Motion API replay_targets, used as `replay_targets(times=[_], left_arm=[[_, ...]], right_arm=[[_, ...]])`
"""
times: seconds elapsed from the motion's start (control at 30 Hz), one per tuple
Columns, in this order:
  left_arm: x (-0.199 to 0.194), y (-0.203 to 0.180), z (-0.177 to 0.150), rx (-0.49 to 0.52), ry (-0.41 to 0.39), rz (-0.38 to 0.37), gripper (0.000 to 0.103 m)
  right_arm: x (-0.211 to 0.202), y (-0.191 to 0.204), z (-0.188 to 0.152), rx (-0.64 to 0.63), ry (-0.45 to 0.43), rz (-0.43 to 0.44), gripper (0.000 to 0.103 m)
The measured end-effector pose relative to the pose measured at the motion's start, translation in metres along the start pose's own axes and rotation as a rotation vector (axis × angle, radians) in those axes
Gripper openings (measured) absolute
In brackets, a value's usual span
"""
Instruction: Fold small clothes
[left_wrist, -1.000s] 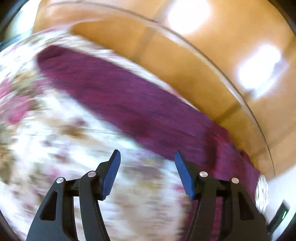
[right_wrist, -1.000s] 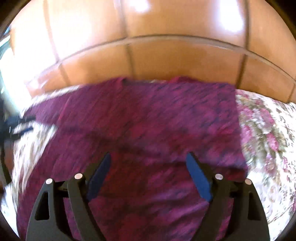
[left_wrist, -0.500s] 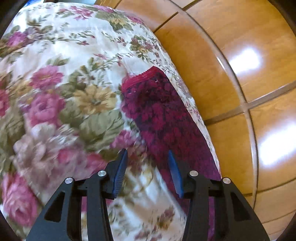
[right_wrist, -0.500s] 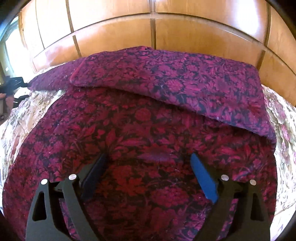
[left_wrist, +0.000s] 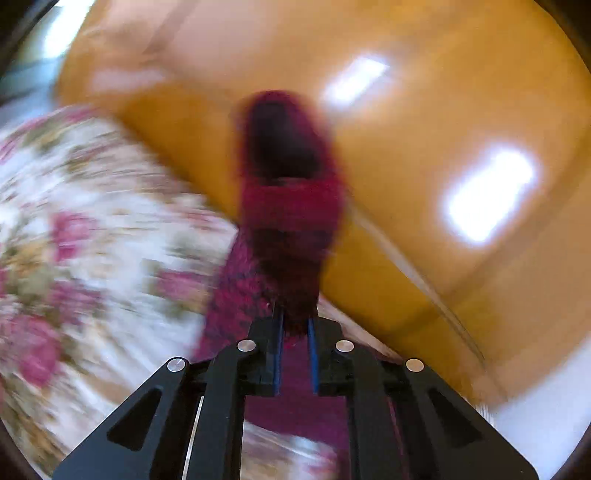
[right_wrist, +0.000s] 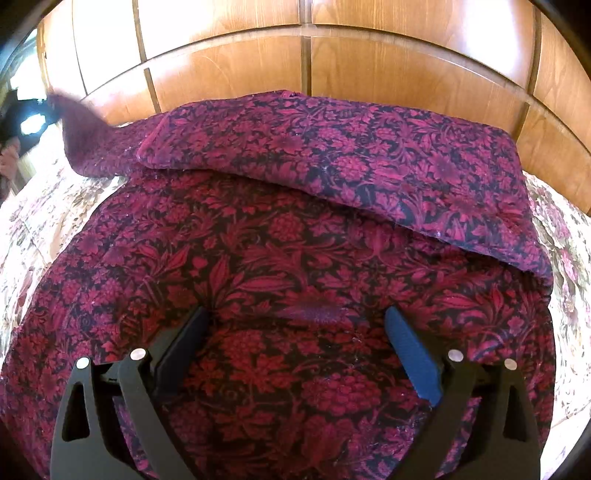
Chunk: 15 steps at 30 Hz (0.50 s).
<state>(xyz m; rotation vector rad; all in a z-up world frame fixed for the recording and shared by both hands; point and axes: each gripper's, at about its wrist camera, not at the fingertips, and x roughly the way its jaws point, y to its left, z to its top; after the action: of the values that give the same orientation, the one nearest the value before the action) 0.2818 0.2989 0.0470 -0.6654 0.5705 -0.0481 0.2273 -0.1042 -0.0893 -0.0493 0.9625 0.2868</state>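
Showing one crimson floral garment (right_wrist: 295, 295) spread on a flower-printed bedcover (right_wrist: 44, 221), its far edge folded over, before wood wall panels (right_wrist: 229, 70). Two tools: the left tool (left_wrist: 294, 328), jaws just closed, clamps a lifted corner of the cloth; the right tool (right_wrist: 295, 332), jaws just widened, stands apart above the cloth, gripping nothing. Blur obscures the left view.

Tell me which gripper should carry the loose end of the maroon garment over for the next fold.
Left. The left gripper has just closed on the garment's end and holds it lifted off the floral bedspread. The right gripper hangs open over the garment's middle, gripping nothing.
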Motion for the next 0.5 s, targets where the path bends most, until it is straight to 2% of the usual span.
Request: replay_targets(times=[0.07,0.13,0.27,0.3,0.33,0.37,0.47,0.5], left_arm=[[0.009,-0.049,-0.031,0.117,0.044,-0.066,0.010],[0.026,-0.091,-0.069,0.226,0.111,-0.096,0.010],[0.065,-0.143,-0.142,0.408,0.246,-0.085,0.013],[0.075,-0.151,-0.158,0.451,0.278,-0.068,0.017],[0.083,-0.157,-0.169,0.479,0.304,-0.058,0.031],[0.089,-0.162,-0.180,0.503,0.333,-0.055,0.038],[0.080,-0.165,-0.189,0.510,0.325,-0.059,0.052],[0.072,-0.164,-0.190,0.491,0.327,-0.080,0.064]], right_arm=[[-0.002,-0.002,0.000,0.005,0.000,0.002,0.096],[-0.003,-0.004,0.000,0.011,-0.001,0.008,0.096],[-0.005,-0.010,0.000,0.029,-0.007,0.029,0.096],[-0.006,-0.011,0.001,0.033,-0.007,0.035,0.096],[-0.006,-0.013,0.001,0.036,-0.008,0.040,0.096],[-0.006,-0.014,0.001,0.039,-0.009,0.045,0.096],[-0.012,-0.022,0.003,0.055,-0.011,0.070,0.095],[-0.016,-0.024,0.005,0.064,-0.012,0.086,0.093]])
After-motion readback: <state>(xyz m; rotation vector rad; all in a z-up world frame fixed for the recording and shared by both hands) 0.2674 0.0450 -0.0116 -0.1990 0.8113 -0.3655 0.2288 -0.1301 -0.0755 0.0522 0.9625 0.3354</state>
